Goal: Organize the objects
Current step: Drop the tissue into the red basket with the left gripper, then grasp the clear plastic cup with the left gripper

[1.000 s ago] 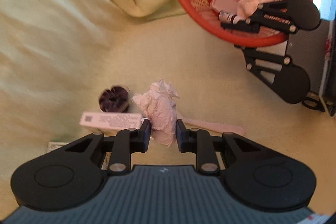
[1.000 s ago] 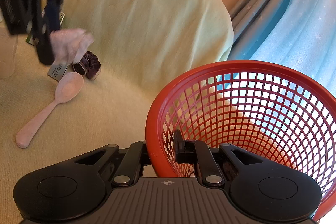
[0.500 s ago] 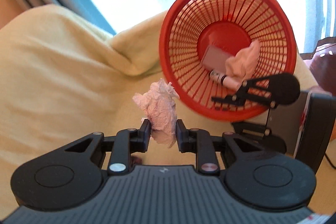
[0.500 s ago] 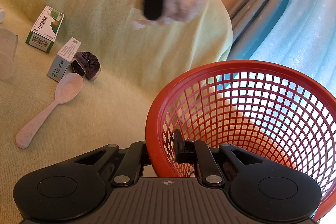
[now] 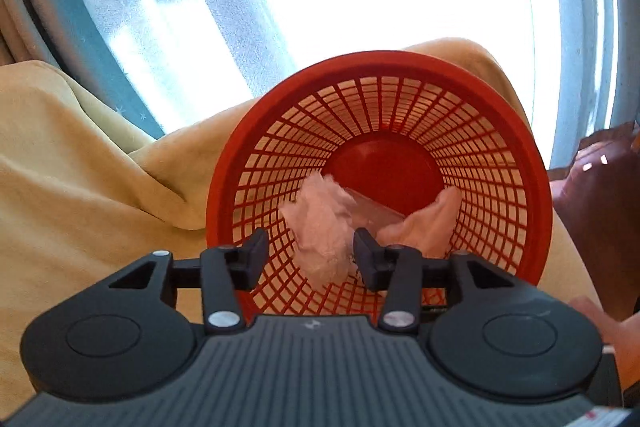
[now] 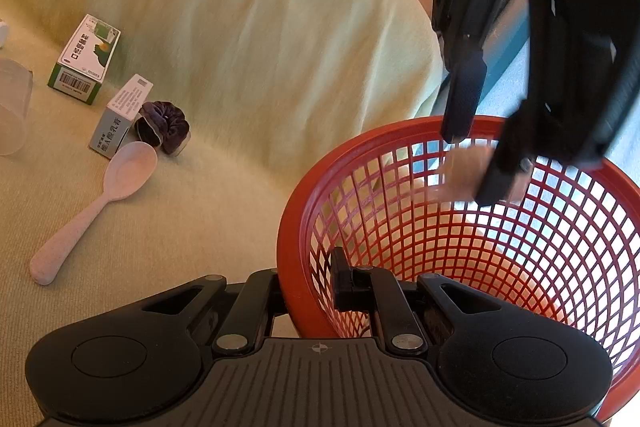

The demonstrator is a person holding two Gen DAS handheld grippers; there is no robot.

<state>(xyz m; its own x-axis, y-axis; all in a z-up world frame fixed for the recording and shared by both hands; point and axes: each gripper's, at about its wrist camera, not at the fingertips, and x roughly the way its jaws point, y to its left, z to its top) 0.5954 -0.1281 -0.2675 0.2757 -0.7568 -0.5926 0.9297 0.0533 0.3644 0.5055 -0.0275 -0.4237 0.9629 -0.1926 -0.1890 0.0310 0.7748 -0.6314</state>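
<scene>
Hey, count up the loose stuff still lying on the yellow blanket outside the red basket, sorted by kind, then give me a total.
Cartons: 2, a green carton and a grey carton
Spoon: 1
Scrunchie: 1
Clear cup: 1, partly cut off at the edge
Total: 5

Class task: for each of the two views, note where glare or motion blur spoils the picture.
Left wrist view: window behind the red basket blown out white; crumpled tissue slightly soft. Right wrist view: left gripper and that tissue smeared by motion; pink spoon sharp.

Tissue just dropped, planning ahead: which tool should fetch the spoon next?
Left, probably. The left tool is open and free over the basket; the right tool grips its rim. The spoon lies apart.
</scene>
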